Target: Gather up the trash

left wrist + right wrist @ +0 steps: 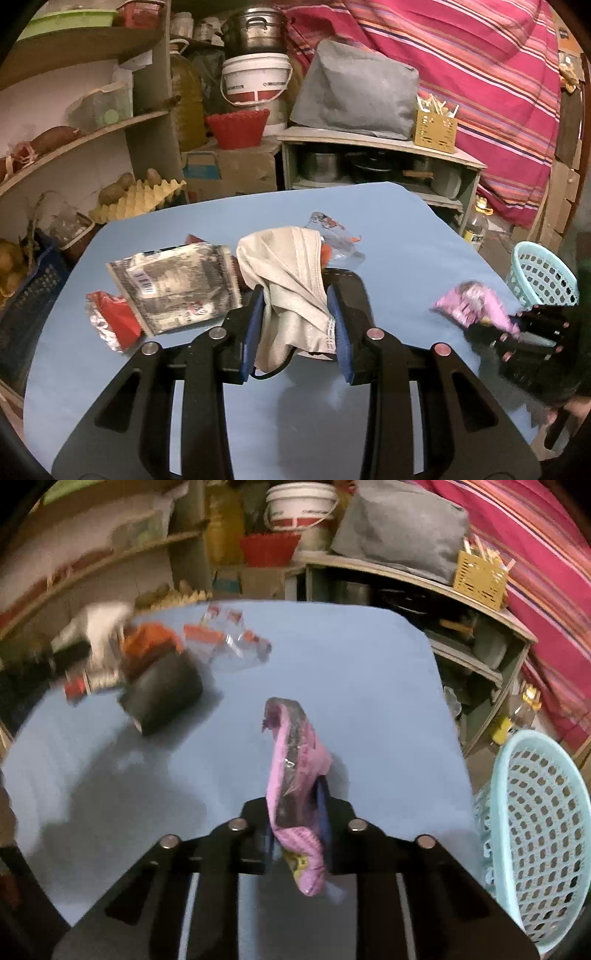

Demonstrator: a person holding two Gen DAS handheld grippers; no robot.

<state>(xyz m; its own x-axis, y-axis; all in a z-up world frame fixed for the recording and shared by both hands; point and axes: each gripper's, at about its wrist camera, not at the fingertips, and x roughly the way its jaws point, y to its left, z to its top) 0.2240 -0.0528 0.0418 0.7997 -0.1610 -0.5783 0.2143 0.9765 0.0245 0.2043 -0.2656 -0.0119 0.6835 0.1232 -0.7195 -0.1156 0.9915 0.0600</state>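
Observation:
My left gripper (pixel 295 306) is shut on a white face mask (pixel 295 280), held just above the blue table (pixel 406 236). My right gripper (pixel 297 805) is shut on a pink wrapper (pixel 295 775), held over the table; it also shows in the left wrist view (pixel 476 304) at the right. On the table lie a silver printed packet (pixel 177 291), a red foil wrapper (pixel 112 321) and a clear plastic wrapper with red print (pixel 332 232). A light blue perforated basket (pixel 543 845) stands off the table's right edge.
Shelves with potatoes and an egg tray (pixel 140 195) stand at the left. A low shelf with pots (pixel 369 170), a grey bag (pixel 354 96), buckets and a striped cloth (pixel 480 74) are behind the table. In the right wrist view the left gripper (pixel 162 694) is blurred at the left.

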